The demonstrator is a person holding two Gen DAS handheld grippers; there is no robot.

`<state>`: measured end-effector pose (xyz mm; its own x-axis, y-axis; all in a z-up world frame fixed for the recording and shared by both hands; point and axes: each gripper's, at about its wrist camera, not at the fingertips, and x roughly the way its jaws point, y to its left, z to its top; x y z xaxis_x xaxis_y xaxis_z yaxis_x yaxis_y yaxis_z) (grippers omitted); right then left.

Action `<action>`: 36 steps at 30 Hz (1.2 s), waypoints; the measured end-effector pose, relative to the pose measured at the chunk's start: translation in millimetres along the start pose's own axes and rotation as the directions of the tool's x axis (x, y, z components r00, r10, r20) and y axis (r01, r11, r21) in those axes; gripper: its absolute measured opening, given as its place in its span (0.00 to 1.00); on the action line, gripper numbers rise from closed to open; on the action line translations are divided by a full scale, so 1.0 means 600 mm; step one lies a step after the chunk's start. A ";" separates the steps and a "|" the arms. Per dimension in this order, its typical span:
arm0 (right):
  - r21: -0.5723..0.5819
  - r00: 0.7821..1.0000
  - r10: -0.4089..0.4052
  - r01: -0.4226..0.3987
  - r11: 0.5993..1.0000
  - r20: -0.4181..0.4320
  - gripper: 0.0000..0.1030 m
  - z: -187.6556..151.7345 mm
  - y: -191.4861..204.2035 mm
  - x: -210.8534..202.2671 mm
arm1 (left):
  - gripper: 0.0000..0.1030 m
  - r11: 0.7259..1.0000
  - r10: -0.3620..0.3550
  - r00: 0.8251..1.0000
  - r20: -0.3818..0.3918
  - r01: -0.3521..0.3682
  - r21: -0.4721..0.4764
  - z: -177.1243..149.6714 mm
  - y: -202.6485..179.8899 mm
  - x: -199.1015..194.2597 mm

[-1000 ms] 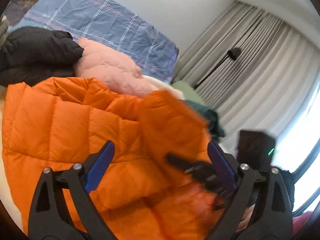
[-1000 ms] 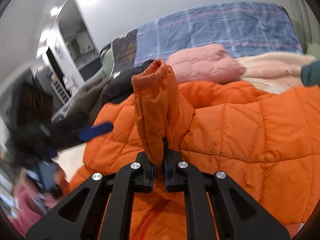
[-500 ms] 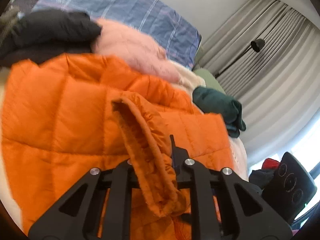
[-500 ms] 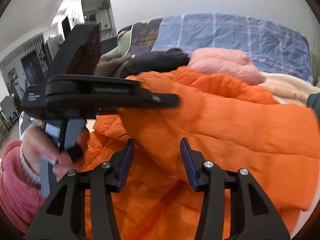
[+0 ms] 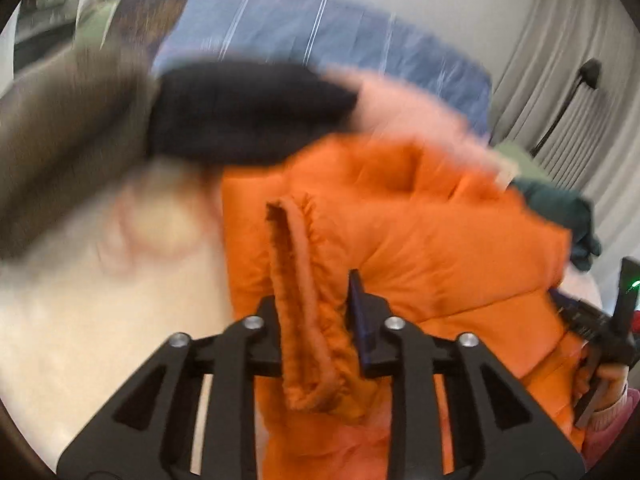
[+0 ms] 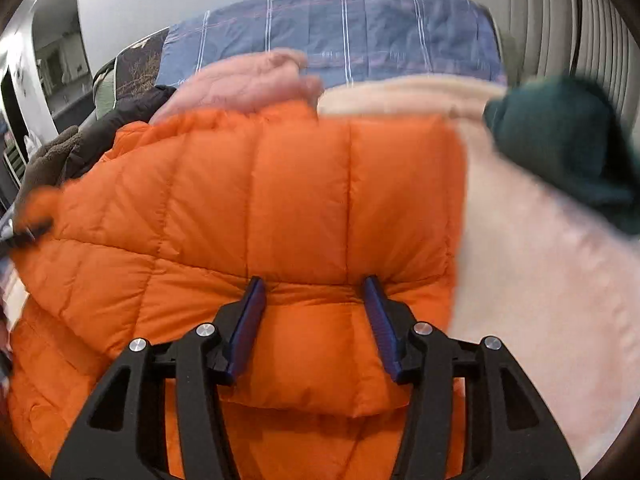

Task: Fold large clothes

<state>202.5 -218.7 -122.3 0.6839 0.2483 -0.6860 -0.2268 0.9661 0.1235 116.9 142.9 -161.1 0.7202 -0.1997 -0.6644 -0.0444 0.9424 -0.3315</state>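
An orange quilted puffer jacket [image 6: 288, 200] lies spread on a cream blanket. In the left wrist view the jacket [image 5: 432, 240] fills the middle. My left gripper [image 5: 316, 320] is shut on the jacket's elastic sleeve cuff [image 5: 296, 280], which stands up between the fingers. My right gripper [image 6: 316, 312] is open, its blue pads straddling a fold of the jacket near its lower hem. The right gripper also shows at the right edge of the left wrist view [image 5: 592, 324].
Around the jacket lie a pink jacket [image 6: 248, 84], a black jacket [image 5: 248, 112], a brown fleece [image 5: 68, 132] and a dark green garment [image 6: 560, 148]. A blue plaid cover [image 6: 340, 28] stands behind. Curtains [image 5: 576, 80] hang at the right.
My left gripper closed on the sleeve cuff and has carried it leftwards. My right gripper let go of the cuff, opened, and moved to the right over the jacket's body.
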 end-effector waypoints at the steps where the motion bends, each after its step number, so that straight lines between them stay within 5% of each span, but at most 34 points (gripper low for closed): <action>1: -0.014 1.000 -0.010 0.010 1.000 0.012 0.51 -0.001 0.005 -0.003 | 0.27 0.999 -0.022 1.000 0.010 0.022 -0.035 -0.001 0.011 0.000; 3: -0.048 1.000 -0.022 0.023 0.999 0.022 0.53 0.003 0.011 -0.010 | 0.34 0.998 -0.007 0.999 0.036 0.009 -0.059 0.008 0.018 -0.017; 6: -0.066 0.999 -0.033 0.035 0.997 0.029 0.53 0.012 0.008 -0.016 | 0.48 0.993 0.108 0.982 0.152 -0.099 -0.063 0.029 0.015 -0.076; 10: -0.019 0.997 -0.014 0.016 1.000 0.071 0.54 0.006 0.002 -0.031 | 0.48 1.000 -0.020 0.972 0.235 0.024 -0.015 0.038 -0.021 -0.144; 14: -0.007 0.999 -0.020 0.021 1.000 0.041 0.55 0.005 0.013 -0.013 | 0.53 0.979 -0.138 0.979 0.153 0.112 0.170 0.022 -0.130 -0.114; 17: -0.010 0.998 -0.046 0.047 0.999 0.034 0.57 -0.005 0.023 0.005 | 0.60 0.959 -0.033 0.999 0.027 0.024 0.282 -0.007 -0.179 -0.018; 19: -0.046 0.997 -0.074 0.075 0.996 0.020 0.58 -0.011 0.036 0.018 | 0.65 0.943 0.064 0.998 -0.010 -0.057 0.329 -0.030 -0.179 0.046; 21: -0.071 0.996 -0.091 0.091 0.993 0.008 0.59 -0.011 0.043 0.026 | 0.65 0.943 0.077 0.997 -0.020 -0.066 0.325 -0.037 -0.173 0.079; 30: -0.039 0.999 -0.045 0.046 0.998 0.014 0.61 -0.010 0.022 0.014 | 0.65 0.952 0.084 0.996 -0.017 -0.075 0.296 -0.026 -0.173 0.060; 36: 0.028 0.996 0.018 -0.021 0.999 0.091 0.66 -0.039 -0.043 -0.105 | 0.80 0.973 -0.038 0.995 0.092 0.016 0.228 -0.036 -0.103 -0.103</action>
<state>149.0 -261.1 -98.9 0.7401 0.2714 -0.6153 -0.2214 0.9623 0.1581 60.1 90.9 -114.0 0.7823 -0.2097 -0.5866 0.1263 0.9755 -0.1804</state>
